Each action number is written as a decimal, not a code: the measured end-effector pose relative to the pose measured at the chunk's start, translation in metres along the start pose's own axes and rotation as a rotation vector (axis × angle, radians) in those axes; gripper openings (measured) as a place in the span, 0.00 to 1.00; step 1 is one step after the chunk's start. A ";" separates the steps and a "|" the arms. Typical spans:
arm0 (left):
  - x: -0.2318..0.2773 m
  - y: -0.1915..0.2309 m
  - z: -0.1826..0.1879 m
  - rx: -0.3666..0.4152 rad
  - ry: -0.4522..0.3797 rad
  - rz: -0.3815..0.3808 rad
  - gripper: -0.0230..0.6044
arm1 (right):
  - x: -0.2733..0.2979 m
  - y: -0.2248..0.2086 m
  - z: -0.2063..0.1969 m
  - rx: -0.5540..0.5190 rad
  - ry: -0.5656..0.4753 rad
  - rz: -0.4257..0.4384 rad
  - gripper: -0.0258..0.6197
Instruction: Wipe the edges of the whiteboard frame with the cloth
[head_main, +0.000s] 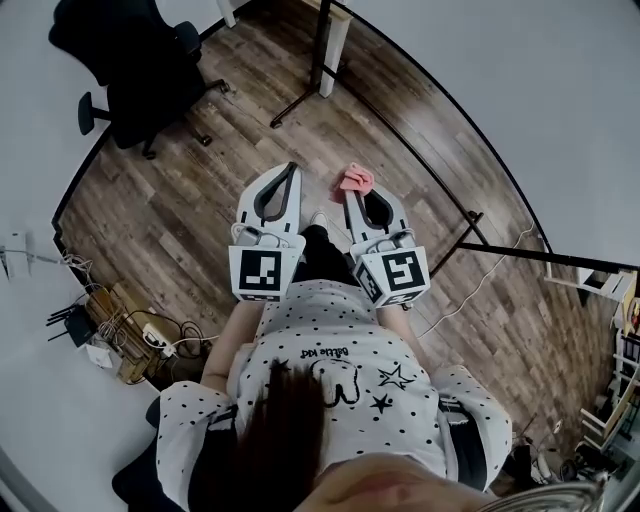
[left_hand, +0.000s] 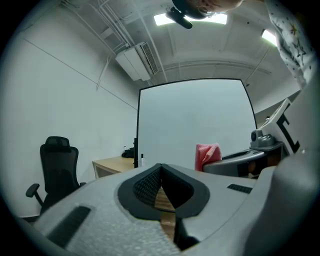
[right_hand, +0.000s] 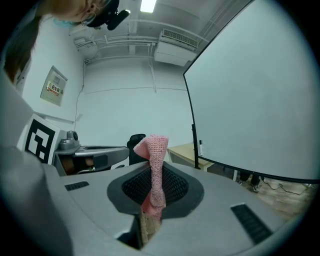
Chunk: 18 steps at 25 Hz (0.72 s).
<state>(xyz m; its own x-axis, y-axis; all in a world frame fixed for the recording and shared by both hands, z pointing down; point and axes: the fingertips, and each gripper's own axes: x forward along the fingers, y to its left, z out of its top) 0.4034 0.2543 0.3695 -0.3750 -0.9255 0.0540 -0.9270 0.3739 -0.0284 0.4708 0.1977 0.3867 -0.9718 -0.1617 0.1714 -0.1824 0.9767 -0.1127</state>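
1. right gripper (head_main: 353, 198) is clamped on the pink cloth (head_main: 354, 181), with a tuft poking out past the tips at 12 o'clock; left gripper (head_main: 292, 168) is pinched closed with nothing in it
2. whiteboard (head_main: 520, 90) sits at about 1–2 o'clock of both grippers, well apart; the cloth isn't on the frame yet, so I'd say wiping hasn't begun
3. doing it well: put the tuft, not the jaw tips, on the black frame (right_hand: 189, 100), then run along each edge with even pressure; only a narrow fold is gripped, so a hard drag could probably pull it free
4. views:
   - right gripper view shows the fold nipped between the pads, where the head view shows only the tuft
   - left gripper view shows the board face-on with its top and side edges
   - only the head view shows the stand feet (head_main: 297, 103) on the floor (head_main: 200, 220) and the office chair (head_main: 140, 60) at 10 o'clock
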 end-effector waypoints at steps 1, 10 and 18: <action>0.008 0.005 -0.001 -0.002 0.002 0.006 0.06 | 0.009 -0.004 0.001 0.001 0.003 0.004 0.09; 0.080 0.041 0.008 -0.030 -0.027 0.063 0.06 | 0.077 -0.049 0.028 -0.049 0.005 0.038 0.09; 0.111 0.056 0.005 -0.028 -0.013 0.073 0.06 | 0.111 -0.067 0.032 -0.045 0.012 0.048 0.09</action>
<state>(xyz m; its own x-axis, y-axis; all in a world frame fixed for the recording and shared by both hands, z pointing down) 0.3097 0.1723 0.3693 -0.4418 -0.8963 0.0394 -0.8970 0.4420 -0.0040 0.3708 0.1103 0.3819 -0.9775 -0.1129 0.1781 -0.1281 0.9888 -0.0766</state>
